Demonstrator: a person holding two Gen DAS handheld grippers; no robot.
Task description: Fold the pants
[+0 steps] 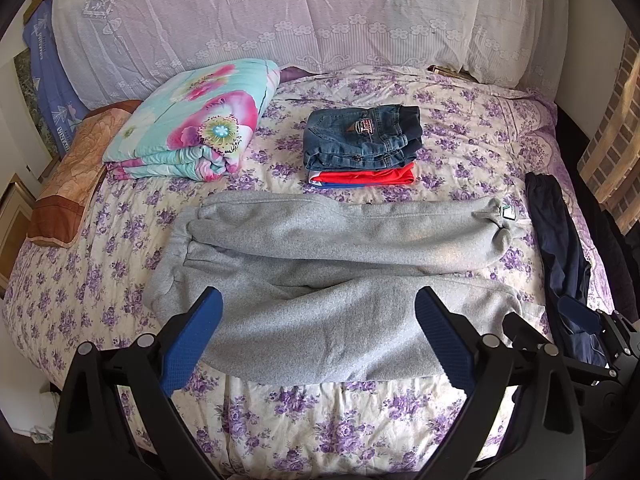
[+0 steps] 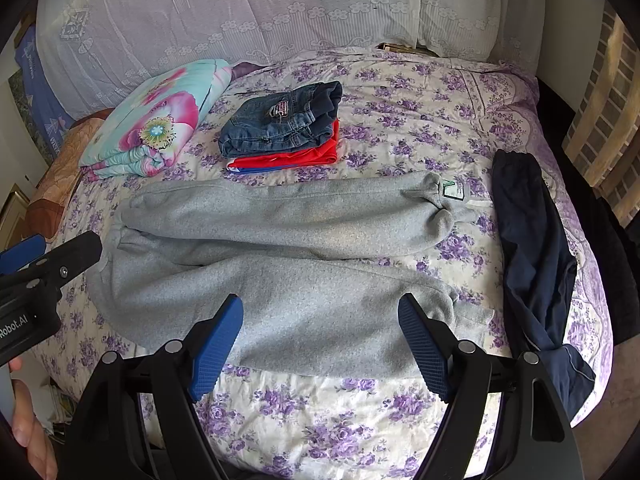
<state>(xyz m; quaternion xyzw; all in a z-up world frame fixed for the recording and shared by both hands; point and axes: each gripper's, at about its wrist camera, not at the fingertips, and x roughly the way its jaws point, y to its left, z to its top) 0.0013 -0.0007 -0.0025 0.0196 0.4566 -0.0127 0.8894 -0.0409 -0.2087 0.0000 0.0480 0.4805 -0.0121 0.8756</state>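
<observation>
Grey sweatpants [image 1: 320, 264] lie spread sideways across the bed, waistband at the left, both leg cuffs at the right; they also show in the right wrist view [image 2: 280, 248]. My left gripper [image 1: 318, 300] is open and empty, hovering over the near leg. My right gripper [image 2: 320, 308] is open and empty above the near leg, closer to its cuff. The right gripper shows at the right edge of the left wrist view [image 1: 568, 320], and the left gripper at the left edge of the right wrist view [image 2: 48, 256].
A floral bedspread [image 1: 360, 420] covers the bed. Folded jeans [image 1: 362, 136] lie on a folded red garment [image 1: 368, 178] behind the sweatpants. A folded flowered quilt [image 1: 192, 128] lies at the back left. Dark navy pants [image 2: 536, 248] lie at the right edge. Large pillows [image 1: 280, 12] stand behind.
</observation>
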